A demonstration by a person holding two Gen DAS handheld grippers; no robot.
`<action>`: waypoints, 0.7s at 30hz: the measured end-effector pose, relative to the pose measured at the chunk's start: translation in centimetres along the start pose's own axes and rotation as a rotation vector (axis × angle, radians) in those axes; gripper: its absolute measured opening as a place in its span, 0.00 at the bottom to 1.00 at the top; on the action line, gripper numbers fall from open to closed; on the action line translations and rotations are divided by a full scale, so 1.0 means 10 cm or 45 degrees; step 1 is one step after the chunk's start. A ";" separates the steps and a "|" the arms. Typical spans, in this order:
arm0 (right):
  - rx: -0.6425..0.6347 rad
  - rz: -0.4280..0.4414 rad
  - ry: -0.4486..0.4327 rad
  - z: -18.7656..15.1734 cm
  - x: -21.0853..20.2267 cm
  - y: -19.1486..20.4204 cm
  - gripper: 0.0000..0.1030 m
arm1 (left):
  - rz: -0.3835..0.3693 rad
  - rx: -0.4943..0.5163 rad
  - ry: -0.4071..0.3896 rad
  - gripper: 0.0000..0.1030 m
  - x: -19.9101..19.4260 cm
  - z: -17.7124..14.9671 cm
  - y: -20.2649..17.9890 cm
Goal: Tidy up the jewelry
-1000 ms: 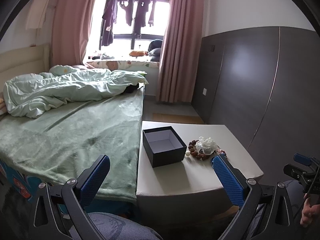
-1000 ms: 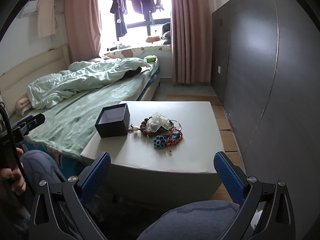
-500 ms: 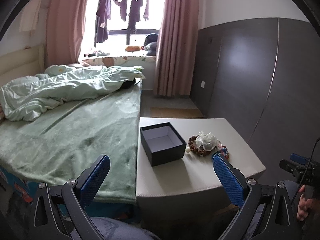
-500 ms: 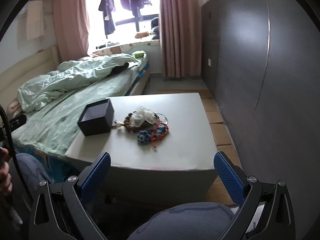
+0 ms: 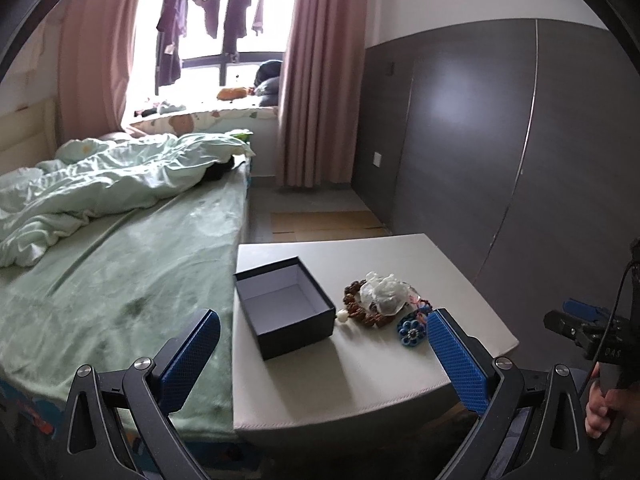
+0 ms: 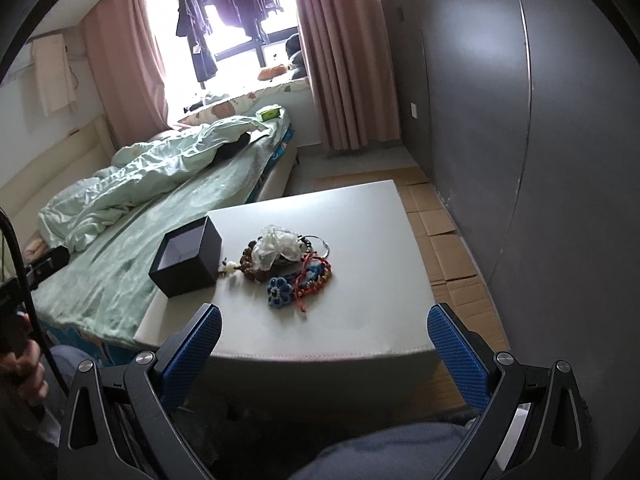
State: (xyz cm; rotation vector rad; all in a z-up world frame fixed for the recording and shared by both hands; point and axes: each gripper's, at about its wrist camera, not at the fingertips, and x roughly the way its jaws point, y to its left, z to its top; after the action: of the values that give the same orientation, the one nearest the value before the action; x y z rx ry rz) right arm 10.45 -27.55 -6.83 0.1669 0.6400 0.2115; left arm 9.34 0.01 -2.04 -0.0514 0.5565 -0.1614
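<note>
A white table (image 5: 360,376) stands beside a bed (image 5: 120,280) with a green cover. On the table's left part sits an open black box (image 5: 286,306), showing nothing inside. Just to its right lies a small heap of jewelry (image 6: 286,262): a brown bead bracelet (image 5: 354,306), a crumpled clear plastic bag (image 5: 382,292) on top, a blue flower piece (image 6: 279,290) at the near edge, and red cords (image 6: 314,276) to the right. The bead bracelet's white bead lies just beside the box. The left gripper (image 5: 322,356) hangs over the table's near edge, fingers wide apart, holding nothing. The right gripper (image 6: 324,354) hangs before the near edge, fingers also wide apart and empty.
</note>
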 end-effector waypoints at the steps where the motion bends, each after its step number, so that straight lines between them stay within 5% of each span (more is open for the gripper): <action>1: -0.001 0.000 -0.008 0.03 0.01 0.00 1.00 | -0.004 0.003 0.003 1.00 0.03 0.03 0.00; 21: 0.027 0.063 0.039 0.59 0.67 -0.23 1.00 | -0.201 0.018 0.117 0.97 0.78 0.52 -0.22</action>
State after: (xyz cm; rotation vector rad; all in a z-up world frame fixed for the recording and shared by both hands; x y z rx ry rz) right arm 19.59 -28.66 -6.48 0.2005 0.6689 0.2551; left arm 18.38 -3.44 -1.48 -0.0746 0.6431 -0.3225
